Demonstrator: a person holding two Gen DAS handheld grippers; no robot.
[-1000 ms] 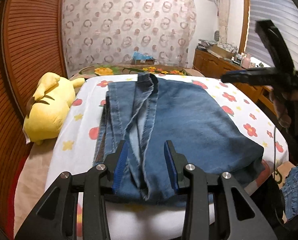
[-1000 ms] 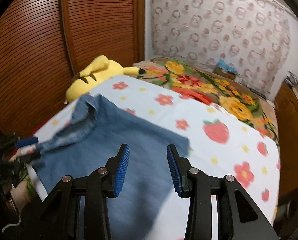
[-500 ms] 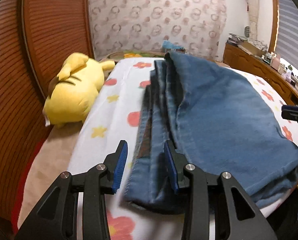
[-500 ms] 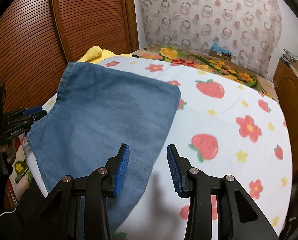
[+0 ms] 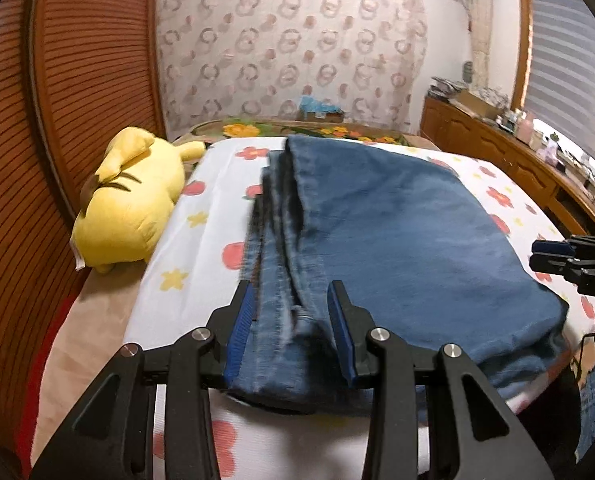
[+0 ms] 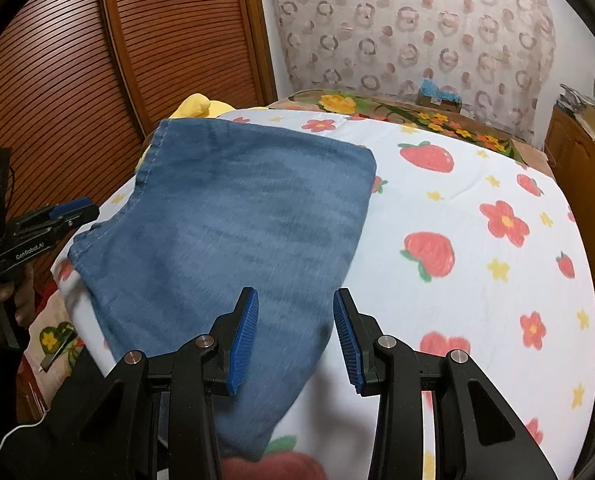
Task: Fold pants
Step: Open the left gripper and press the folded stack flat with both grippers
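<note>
Left gripper is released, straddling the folded jeans edge. Right gripper is released above the jeans corner.

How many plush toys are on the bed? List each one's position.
1: a yellow plush toy lies at the bed's left edge against the wooden slatted doors, left of the folded jeans. Others may be hidden.

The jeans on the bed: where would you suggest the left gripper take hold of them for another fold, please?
I would grip the jeans at the near end of the stacked hem edges, coming in low from the bed's near edge. Those layers already lie between the open fingers of the left gripper, and they form a narrow ridge that the fingers could probably close on together.
</note>
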